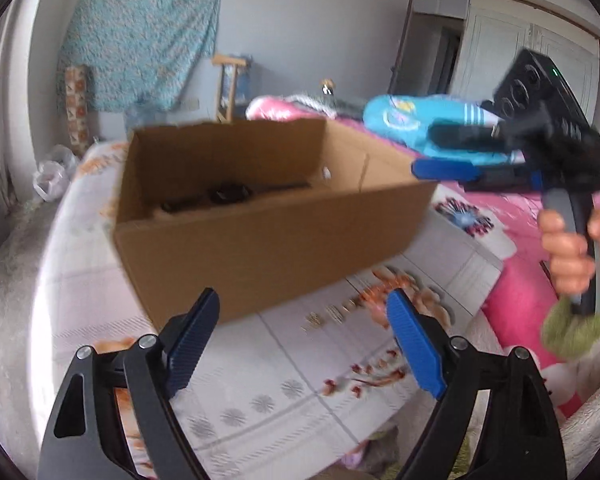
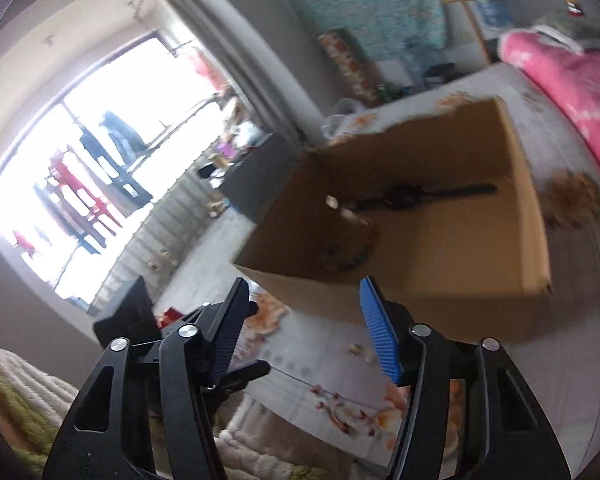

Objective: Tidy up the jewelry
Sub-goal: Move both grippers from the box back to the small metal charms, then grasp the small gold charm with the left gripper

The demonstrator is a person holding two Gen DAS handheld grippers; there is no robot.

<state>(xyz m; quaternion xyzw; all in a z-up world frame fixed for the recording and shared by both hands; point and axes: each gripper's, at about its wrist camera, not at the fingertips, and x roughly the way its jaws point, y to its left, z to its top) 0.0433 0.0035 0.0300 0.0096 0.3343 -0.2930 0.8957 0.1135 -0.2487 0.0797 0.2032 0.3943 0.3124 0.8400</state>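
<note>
Left of the scene: a white plastic bag (image 1: 52,174) lies at the far edge of the bed, beside a patterned upright roll (image 1: 77,108) and a turquoise cloth (image 1: 140,40) hung on the wall. An open cardboard box (image 1: 268,236) stands on the floral bedsheet (image 1: 284,364), occupying mid-frame; its near wall blocks most of its floor from the left wrist view. From the right wrist view the interior is visible: a dark watch (image 2: 412,194) lies along the back wall, long axis parallel to that wall, strap ends pointing toward the two side walls. Nearer the front wall, a beaded bracelet (image 2: 350,254) lies in a loose curve on the box floor; detail blurred. A small pale piece (image 2: 332,201) appears above the box's left part; motion blur prevents saying whether it touches anything. In front of the box, on the sheet, small gold jewelry pieces (image 1: 332,314) lie in a short row, apart from the box, between it and the left gripper (image 1: 304,320). Left gripper: jaws wide apart, nothing between them. Right of the box: the right gripper (image 1: 446,154), held by a hand (image 1: 568,252), fingers aimed at the box's right rim; jaws spread in its own camera view (image 2: 304,308), nothing held. Beyond lie a blue garment (image 1: 412,120) and a pink blanket (image 1: 512,296).
</note>
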